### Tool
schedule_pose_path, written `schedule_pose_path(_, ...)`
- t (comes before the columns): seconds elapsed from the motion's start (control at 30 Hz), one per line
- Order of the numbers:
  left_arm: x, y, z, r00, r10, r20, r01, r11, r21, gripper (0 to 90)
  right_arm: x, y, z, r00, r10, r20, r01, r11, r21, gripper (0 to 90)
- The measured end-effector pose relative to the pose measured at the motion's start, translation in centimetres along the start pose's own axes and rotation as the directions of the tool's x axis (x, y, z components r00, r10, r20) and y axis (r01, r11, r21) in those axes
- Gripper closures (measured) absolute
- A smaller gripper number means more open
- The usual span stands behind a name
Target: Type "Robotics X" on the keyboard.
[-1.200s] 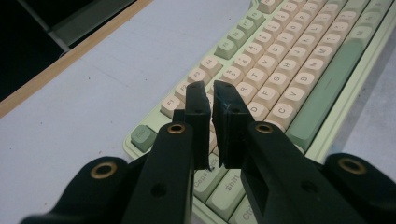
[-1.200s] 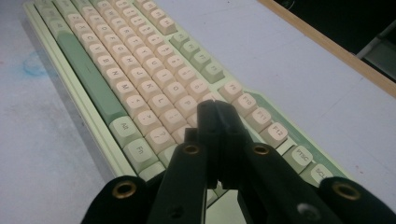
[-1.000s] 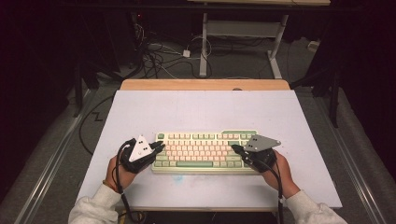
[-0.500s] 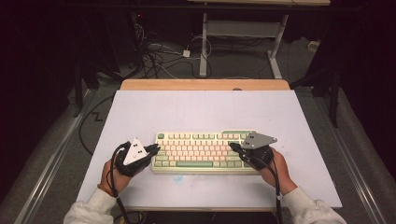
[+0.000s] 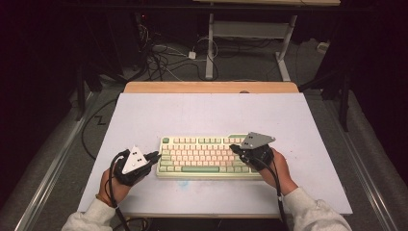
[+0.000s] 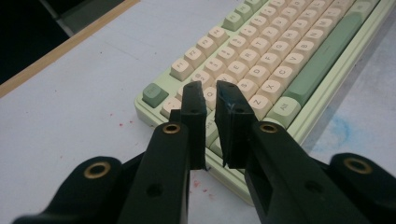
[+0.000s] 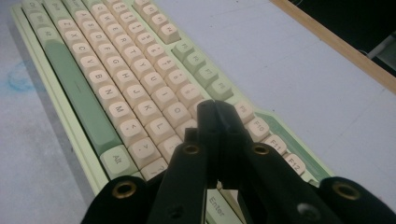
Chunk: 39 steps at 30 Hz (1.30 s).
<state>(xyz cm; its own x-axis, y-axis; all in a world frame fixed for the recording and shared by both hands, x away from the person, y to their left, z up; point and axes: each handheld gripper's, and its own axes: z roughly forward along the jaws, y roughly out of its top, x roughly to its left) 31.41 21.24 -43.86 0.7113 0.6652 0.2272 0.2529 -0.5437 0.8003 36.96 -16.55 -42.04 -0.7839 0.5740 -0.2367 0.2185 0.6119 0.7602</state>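
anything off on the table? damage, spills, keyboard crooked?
Keyboard sits square to the table edge, with no gaps among the keys in sight. The odd bits are stains on the white table cover: a blue smudge by the keyboard's front edge and red specks near its left end.

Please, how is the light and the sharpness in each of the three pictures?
High view: table bright, surroundings very dark, slightly soft. Left gripper view: keyboard legible, jaws close and soft. Right gripper view: near keys sharp, far end blurred.
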Motion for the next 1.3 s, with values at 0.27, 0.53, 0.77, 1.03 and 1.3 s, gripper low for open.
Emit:
schedule_pose_path(0.27,-0.1,-0.6,-0.1,0.9999,-0.011,0.003,0.011,0.9998,0.019,80.3,0.3,0.6,1.5,0.9998,-0.008,-0.016,0.009,1.000,0.028,90.0)
schedule_pose_path(0.53,-0.2,-0.8,0.0,0.9999,-0.004,0.010,0.004,0.9995,0.030,80.5,0.6,0.9,3.1,0.9992,-0.027,-0.031,0.029,0.998,0.063,90.0)
schedule_pose_path(0.77,-0.3,-0.9,0.3,0.9998,0.004,0.018,-0.005,0.9991,0.042,80.4,1.2,1.2,4.2,0.9982,-0.038,-0.047,0.042,0.996,0.082,90.0)
schedule_pose_path(1.03,-0.2,-0.9,0.3,0.9997,-0.001,0.025,0.000,0.9992,0.039,80.4,1.6,1.5,5.3,0.9968,-0.057,-0.056,0.062,0.992,0.105,90.0)
schedule_pose_path(1.3,-0.1,-0.9,0.3,0.9997,0.004,0.024,-0.005,0.9991,0.043,80.7,1.7,1.6,5.7,0.9968,-0.060,-0.052,0.066,0.991,0.118,90.0)
